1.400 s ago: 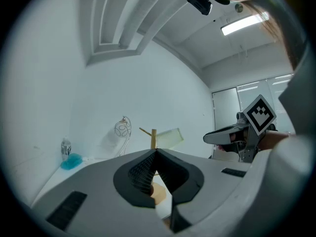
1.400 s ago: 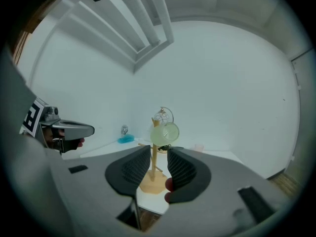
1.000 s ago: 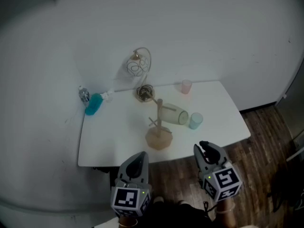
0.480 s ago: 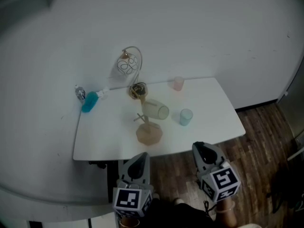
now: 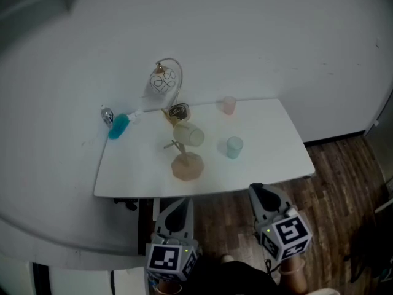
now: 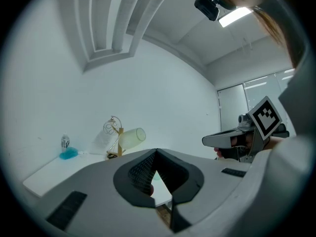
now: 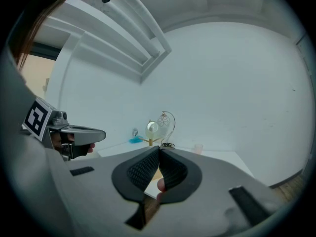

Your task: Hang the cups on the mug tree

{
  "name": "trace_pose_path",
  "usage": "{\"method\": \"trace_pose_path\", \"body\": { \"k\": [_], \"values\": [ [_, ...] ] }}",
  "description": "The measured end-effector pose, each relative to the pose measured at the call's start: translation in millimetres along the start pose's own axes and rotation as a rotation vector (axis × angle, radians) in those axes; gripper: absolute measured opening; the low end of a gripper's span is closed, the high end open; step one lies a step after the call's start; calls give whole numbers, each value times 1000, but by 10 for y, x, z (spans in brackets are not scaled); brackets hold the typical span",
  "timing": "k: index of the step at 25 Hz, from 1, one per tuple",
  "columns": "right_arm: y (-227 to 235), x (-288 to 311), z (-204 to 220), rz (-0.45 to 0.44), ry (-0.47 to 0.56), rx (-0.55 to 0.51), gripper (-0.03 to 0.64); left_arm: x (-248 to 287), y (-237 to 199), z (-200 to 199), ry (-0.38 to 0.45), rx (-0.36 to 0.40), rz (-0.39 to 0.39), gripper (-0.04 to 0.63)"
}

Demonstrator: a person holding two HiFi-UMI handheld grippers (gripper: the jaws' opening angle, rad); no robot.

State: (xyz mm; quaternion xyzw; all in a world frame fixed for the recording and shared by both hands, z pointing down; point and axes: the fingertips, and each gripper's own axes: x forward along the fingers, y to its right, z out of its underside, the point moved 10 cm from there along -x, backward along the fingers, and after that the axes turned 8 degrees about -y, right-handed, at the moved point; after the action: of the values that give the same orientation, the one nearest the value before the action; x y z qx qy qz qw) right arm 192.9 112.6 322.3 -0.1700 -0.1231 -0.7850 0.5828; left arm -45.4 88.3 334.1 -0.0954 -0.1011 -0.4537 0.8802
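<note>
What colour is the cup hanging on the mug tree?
Pale yellow; the cup shows best in the left gripper view.

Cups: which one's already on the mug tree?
The pale yellow cup, sideways on the mug tree; the blue cup and pink cup stand on the table.

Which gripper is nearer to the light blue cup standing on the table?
Right. The right gripper hangs off the table's front edge, slightly right of the light blue cup; the left gripper is off the same edge, farther to the cup's left.

A pale cup (image 5: 188,134) hangs on the mug tree (image 5: 186,166) on the white table (image 5: 276,146); a blue cup (image 5: 234,147) stands near
</note>
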Motion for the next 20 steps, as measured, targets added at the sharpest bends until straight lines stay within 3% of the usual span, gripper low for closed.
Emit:
{"method": "trace_pose_path", "body": {
  "k": [10, 20],
  "values": [
    [278, -295, 173, -75, 45, -13, 0, -88, 481, 67, 1, 2, -48, -2],
    [430, -264, 263, -122, 131, 40, -2, 42, 511, 82, 10, 29, -61, -2]
  ]
}}
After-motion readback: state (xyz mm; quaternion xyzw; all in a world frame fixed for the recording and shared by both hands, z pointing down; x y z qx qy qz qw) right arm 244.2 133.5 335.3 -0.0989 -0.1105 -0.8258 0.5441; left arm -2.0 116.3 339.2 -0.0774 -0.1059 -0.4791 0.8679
